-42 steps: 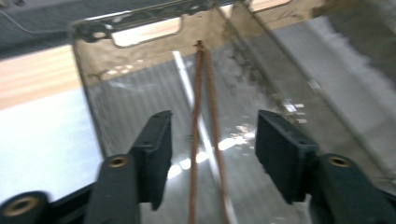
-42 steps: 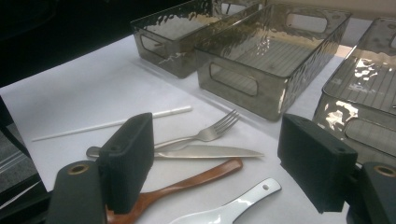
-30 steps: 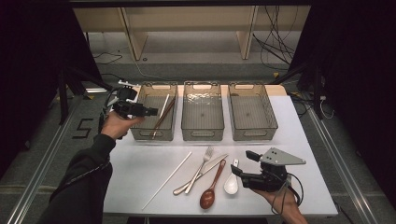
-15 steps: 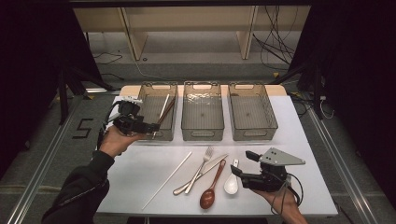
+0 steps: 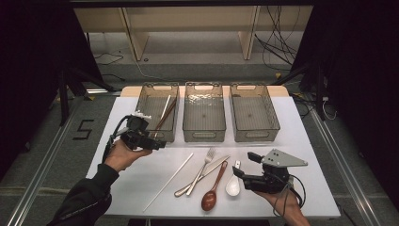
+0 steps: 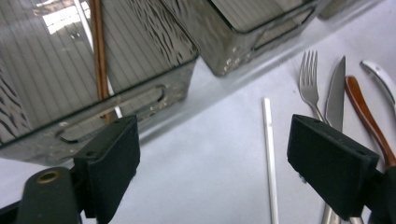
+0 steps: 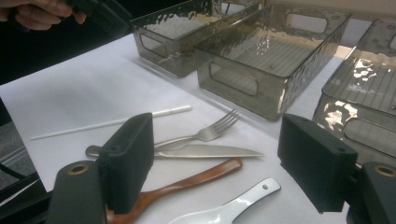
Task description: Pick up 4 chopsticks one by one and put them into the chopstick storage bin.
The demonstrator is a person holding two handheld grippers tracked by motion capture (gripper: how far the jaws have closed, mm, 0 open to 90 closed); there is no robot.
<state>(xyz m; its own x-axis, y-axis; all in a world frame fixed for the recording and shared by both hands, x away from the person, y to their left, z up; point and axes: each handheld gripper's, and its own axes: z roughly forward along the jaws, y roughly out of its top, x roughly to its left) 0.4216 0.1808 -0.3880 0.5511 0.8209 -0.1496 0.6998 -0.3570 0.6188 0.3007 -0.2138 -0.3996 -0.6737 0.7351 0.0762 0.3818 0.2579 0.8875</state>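
On the white table [image 5: 117,188], the left gripper [image 5: 151,142] hangs just in front of the leftmost of three smoky see-through bins [image 5: 157,113]. That left bin holds a white chopstick [image 5: 165,107] and a brown chopstick [image 5: 167,113], leaning side by side against its near wall. The left hand [image 5: 123,154] cups the gripper from below, forearm coming up from the bottom left, the nose pointing right and slightly down. Its jaws have just been opening and now stand spread wide with nothing between them; in the left gripper view they frame bare tabletop and the near end of the loose white chopstick [image 6: 270,154].

That loose chopstick [image 5: 168,181] lies slanted on the table, thin and plain, well apart from the left gripper's tips. Just right of it lie a steel fork [image 5: 203,165] and a table knife [image 5: 202,177], crossing each other, then a brown wooden spoon [image 5: 214,187] and a white ceramic soup spoon [image 5: 233,182].

The middle bin [image 5: 203,113] and the right bin [image 5: 254,113] look empty.

The right gripper [image 5: 241,165] sits low near the table's front right, held in the right hand [image 5: 282,203], nose pointing left at the soup spoon, jaws spread and holding nothing.

In the right gripper view the spoon bowls are cut off behind the jaws. The brown chopstick's lower end blurs behind the bin wall in the left gripper view.
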